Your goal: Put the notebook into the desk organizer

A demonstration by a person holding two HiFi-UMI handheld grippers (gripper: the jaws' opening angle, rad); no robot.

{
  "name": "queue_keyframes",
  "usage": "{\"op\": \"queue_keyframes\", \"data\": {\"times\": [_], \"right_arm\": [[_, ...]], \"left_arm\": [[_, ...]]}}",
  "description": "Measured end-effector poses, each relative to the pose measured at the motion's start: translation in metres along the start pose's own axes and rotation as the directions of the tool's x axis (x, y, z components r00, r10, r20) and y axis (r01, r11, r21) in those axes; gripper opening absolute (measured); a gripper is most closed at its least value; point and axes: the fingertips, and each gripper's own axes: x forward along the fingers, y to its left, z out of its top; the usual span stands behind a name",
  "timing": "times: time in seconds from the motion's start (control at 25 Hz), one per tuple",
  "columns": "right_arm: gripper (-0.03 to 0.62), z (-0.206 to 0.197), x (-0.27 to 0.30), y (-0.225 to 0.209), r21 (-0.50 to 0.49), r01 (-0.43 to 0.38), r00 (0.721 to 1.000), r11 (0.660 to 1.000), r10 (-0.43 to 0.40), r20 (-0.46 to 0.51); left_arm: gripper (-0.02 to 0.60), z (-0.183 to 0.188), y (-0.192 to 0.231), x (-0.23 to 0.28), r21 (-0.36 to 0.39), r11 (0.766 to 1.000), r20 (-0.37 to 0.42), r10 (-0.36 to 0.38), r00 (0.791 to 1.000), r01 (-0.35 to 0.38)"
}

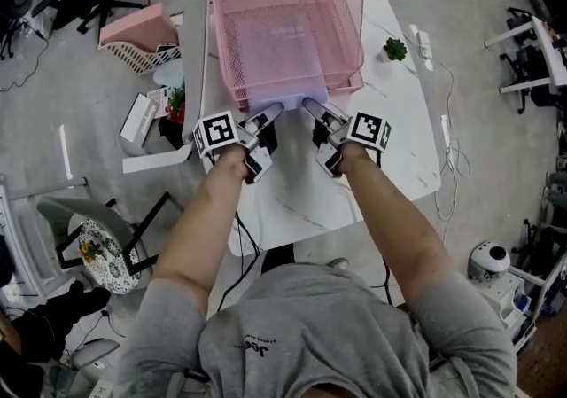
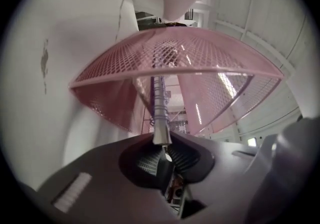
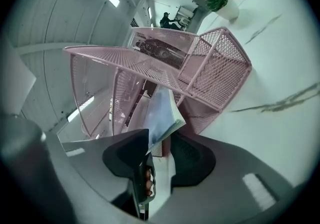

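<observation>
A pink wire-mesh desk organizer (image 1: 283, 15) stands on the white table (image 1: 399, 166). A lavender notebook (image 1: 279, 64) lies flat in its lower tray, its near edge poking out at the front. My left gripper (image 1: 270, 111) is at the notebook's near left corner. In the left gripper view the spiral binding (image 2: 159, 103) runs edge-on out of the left gripper (image 2: 162, 144), which is shut on it. My right gripper (image 1: 312, 106) is at the near right corner. There the notebook (image 3: 162, 113) rests against one pad of the right gripper (image 3: 160, 140), with a gap to the other pad.
A small potted plant (image 1: 395, 50) and a white power strip (image 1: 422, 43) sit at the table's far right. On the floor to the left are a pink basket (image 1: 140, 37), boxes and a chair (image 1: 97, 245). The organizer's upper tier (image 3: 165, 68) overhangs the notebook.
</observation>
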Motion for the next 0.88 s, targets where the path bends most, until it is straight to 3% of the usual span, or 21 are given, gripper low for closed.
{"op": "queue_keyframes", "data": {"times": [0.16,0.24,0.36,0.48,0.56,0.64,0.72,0.8,0.88], "right_arm": [[0.140,-0.004,0.003,0.007,-0.042,0.003,1.000,0.999,-0.004,-0.018],[0.141,-0.008,0.002,0.010,-0.064,0.005,1.000,0.998,-0.006,-0.029],[0.143,-0.016,-0.002,0.010,-0.093,0.011,0.999,0.996,-0.016,-0.050],[0.143,-0.024,-0.018,0.011,-0.121,0.012,0.998,0.993,-0.019,-0.059],[0.143,-0.028,-0.036,0.013,-0.160,0.014,0.998,0.987,-0.023,-0.053],[0.142,-0.028,-0.061,0.013,-0.210,0.020,0.999,0.977,-0.029,-0.039],[0.141,-0.023,-0.095,0.007,-0.266,0.047,0.999,0.963,-0.052,-0.011],[0.138,-0.017,-0.135,0.011,-0.311,0.062,0.998,0.948,-0.053,0.035],[0.118,-0.011,-0.179,0.024,-0.353,0.071,0.995,0.933,-0.041,0.092]], "left_arm": [[0.119,0.003,-0.002,0.002,0.105,0.993,0.043,0.057,0.997,-0.061],[0.274,-0.002,-0.007,-0.001,0.183,0.980,0.041,0.076,0.996,-0.082],[0.371,-0.021,-0.006,-0.011,0.290,0.947,0.026,0.134,0.991,-0.136],[0.379,-0.047,0.002,-0.023,0.397,0.897,-0.004,0.215,0.977,-0.196],[0.379,-0.066,0.000,-0.028,0.467,0.863,-0.035,0.237,0.971,-0.194],[0.369,-0.089,-0.012,-0.026,0.525,0.838,-0.087,0.227,0.970,-0.149],[0.297,-0.115,-0.031,-0.020,0.585,0.807,-0.144,0.197,0.970,-0.077],[0.238,-0.143,-0.052,-0.010,0.648,0.761,-0.202,0.158,0.967,0.011],[0.182,-0.173,-0.075,0.002,0.707,0.701,-0.257,0.124,0.958,0.099]]}}
